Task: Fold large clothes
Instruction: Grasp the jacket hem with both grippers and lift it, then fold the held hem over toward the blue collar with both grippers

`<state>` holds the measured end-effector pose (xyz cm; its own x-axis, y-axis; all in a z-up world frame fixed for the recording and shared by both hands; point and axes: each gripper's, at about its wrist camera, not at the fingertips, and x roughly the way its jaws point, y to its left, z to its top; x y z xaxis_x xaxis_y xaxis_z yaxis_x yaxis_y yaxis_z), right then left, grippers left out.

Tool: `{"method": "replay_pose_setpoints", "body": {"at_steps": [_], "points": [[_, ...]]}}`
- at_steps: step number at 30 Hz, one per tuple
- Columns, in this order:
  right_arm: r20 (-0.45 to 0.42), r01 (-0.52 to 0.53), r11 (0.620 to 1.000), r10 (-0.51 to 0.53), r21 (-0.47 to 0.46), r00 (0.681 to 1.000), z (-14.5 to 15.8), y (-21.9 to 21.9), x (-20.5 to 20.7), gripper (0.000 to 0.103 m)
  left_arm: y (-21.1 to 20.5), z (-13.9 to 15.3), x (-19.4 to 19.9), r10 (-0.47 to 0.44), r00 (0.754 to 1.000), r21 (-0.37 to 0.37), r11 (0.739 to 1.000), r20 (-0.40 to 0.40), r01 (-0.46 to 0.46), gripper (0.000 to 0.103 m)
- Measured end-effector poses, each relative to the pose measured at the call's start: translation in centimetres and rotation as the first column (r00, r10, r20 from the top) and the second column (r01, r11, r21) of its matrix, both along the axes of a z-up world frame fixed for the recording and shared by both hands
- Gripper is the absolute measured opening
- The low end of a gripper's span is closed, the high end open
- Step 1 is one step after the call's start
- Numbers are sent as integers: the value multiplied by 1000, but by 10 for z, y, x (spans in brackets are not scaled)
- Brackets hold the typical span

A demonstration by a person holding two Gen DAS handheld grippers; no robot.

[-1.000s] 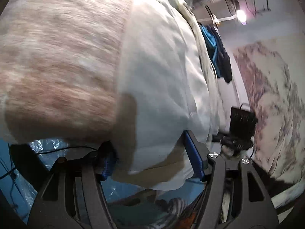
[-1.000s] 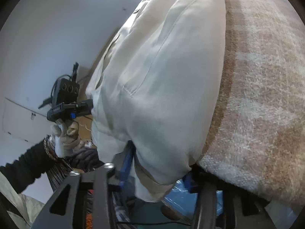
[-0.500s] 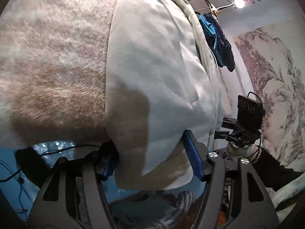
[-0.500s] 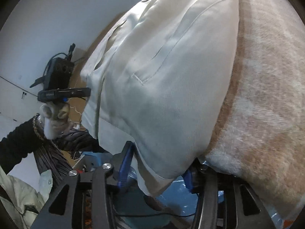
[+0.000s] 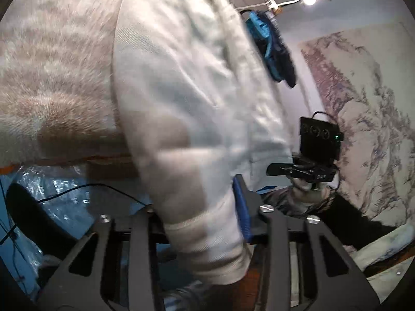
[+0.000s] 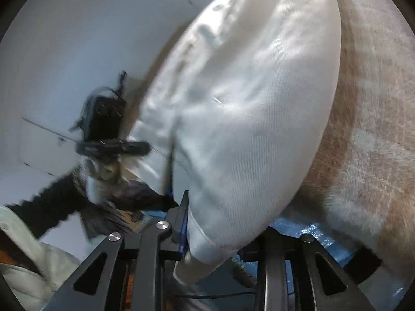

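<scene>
Left wrist view shows first the largest thing, the fuzzy beige and cream striped blanket [image 5: 57, 83], which fills the upper left and seems to cover the surface where the work is done. Next in size is the cream-white woven garment with a stitched hem [image 5: 197, 119]. It hangs lifted in front of the blanket, and one hem corner goes down between the fingers of the left hand-held gripper [image 5: 199, 223]. Its jaws stand narrow and pinch this hem; the blue pad [image 5: 240, 207] presses against the cloth.

In the right wrist view the same garment [image 6: 249, 129] has its other hem corner inside the right hand-held gripper [image 6: 210, 243], also nearly closed on the fabric. Behind it the crinkled blue plastic sheet [image 6: 306, 228] is visible under the blanket edge.

Compared with one second ago, the two grippers have come nearer to each other: in the left view the other gripper body now appears larger and closer to the cloth, and the pictures are blurred from motion. I judge that the two held corners are being carried together over the garment, so a fold is in progress and not yet laid down. The cloth is soft and may slip if the grip loosens.
</scene>
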<state>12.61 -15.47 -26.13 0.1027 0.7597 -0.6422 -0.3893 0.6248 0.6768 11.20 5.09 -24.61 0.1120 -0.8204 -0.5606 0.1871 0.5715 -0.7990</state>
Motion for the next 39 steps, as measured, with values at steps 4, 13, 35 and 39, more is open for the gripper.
{"method": "replay_pose_setpoints", "body": {"at_steps": [4, 13, 35, 39], "points": [[15, 32, 998, -33, 59, 999, 23, -13, -3, 24, 5, 21, -4, 13, 999, 29, 999, 36, -14, 28], [-45, 96, 994, -94, 54, 995, 10, -8, -11, 23, 2, 33, 0, 94, 994, -29, 995, -49, -95, 25], [-206, 274, 940, -233, 203, 950, 23, -39, 31, 22, -5, 90, 81, 227, 960, -59, 969, -161, -239, 25], [-179, 293, 935, -259, 198, 949, 31, -40, 55, 22, -8, 95, 111, 244, 961, -36, 967, -134, -250, 25]]}}
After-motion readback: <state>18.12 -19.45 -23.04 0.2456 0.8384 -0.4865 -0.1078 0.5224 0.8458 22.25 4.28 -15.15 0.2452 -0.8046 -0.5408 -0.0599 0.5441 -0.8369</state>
